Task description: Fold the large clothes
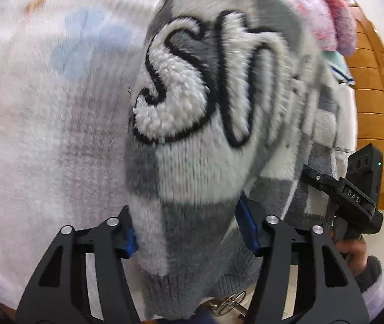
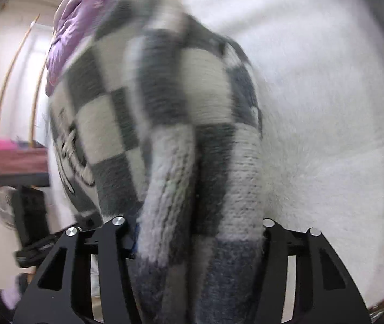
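A: Where is the sweater (image 1: 192,140) now?

B: It hangs in front of both cameras, over the fluffy white blanket (image 1: 46,140). It is grey and white in squares, with big woolly letters outlined in black on the front.

A: And the left gripper (image 1: 189,232)?

B: A thick fold of the sweater fills the space between its blue pads (image 1: 248,224). The pads seem to press the knit from both sides, so I say it is clenched on the sweater.

A: The right gripper (image 2: 200,240)?

B: The same. A bunched roll of the sweater sits between its fingers and fills the gap, so it grasps it too. This view is blurred.

A: Anything else?

B: In the left view the right gripper shows at the right edge, with a hand (image 1: 354,248) under it. A wooden headboard (image 1: 375,102) stands behind, and pink and purple clothes (image 1: 324,8) lie at the top.
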Demonstrator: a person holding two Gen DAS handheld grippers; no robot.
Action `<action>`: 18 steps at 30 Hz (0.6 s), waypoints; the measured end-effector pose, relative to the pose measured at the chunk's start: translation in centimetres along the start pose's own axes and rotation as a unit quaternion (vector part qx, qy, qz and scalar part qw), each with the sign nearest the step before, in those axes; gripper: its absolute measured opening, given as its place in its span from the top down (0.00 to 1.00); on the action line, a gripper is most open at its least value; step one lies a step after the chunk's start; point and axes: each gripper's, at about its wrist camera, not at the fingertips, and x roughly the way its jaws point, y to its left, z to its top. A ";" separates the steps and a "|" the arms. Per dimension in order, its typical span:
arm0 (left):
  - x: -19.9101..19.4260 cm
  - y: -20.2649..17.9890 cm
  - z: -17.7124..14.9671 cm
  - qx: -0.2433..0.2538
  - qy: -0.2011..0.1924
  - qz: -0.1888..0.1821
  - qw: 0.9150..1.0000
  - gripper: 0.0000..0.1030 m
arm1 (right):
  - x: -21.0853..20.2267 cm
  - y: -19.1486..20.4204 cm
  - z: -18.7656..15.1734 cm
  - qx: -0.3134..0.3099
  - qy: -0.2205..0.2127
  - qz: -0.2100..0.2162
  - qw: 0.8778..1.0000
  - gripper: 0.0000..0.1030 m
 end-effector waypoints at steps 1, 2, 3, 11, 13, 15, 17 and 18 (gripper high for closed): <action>-1.1 -1.0 0.0 0.007 -0.011 -0.007 1.000 0.46 | -0.6 1.3 -0.2 -0.009 -0.008 -0.002 1.000 0.54; -1.8 -1.7 -0.1 0.011 -0.020 -0.010 1.000 0.46 | -1.5 2.2 -0.2 -0.019 -0.018 -0.002 1.000 0.54; -2.8 -2.6 -0.2 0.018 -0.030 -0.014 0.999 0.46 | -2.5 3.2 -0.1 -0.030 -0.027 -0.006 0.999 0.55; -7.7 -11.7 -2.2 0.046 -0.124 -0.031 0.991 0.47 | -10.0 3.6 1.1 -0.108 -0.087 0.008 0.990 0.56; -8.4 -16.4 -3.1 0.060 -0.157 -0.033 0.985 0.47 | -13.8 1.5 1.9 -0.127 -0.107 0.030 0.986 0.56; -8.7 -20.1 -3.7 0.074 -0.185 -0.033 0.979 0.47 | -17.0 0.1 3.1 -0.146 -0.121 0.040 0.981 0.56; -8.1 -24.7 -4.3 0.082 -0.204 -0.046 0.974 0.47 | -21.1 -2.5 4.6 -0.161 -0.136 0.039 0.977 0.56; -7.4 -27.2 -4.4 0.089 -0.212 -0.052 0.972 0.47 | -22.5 -3.3 4.9 -0.169 -0.141 0.033 0.975 0.56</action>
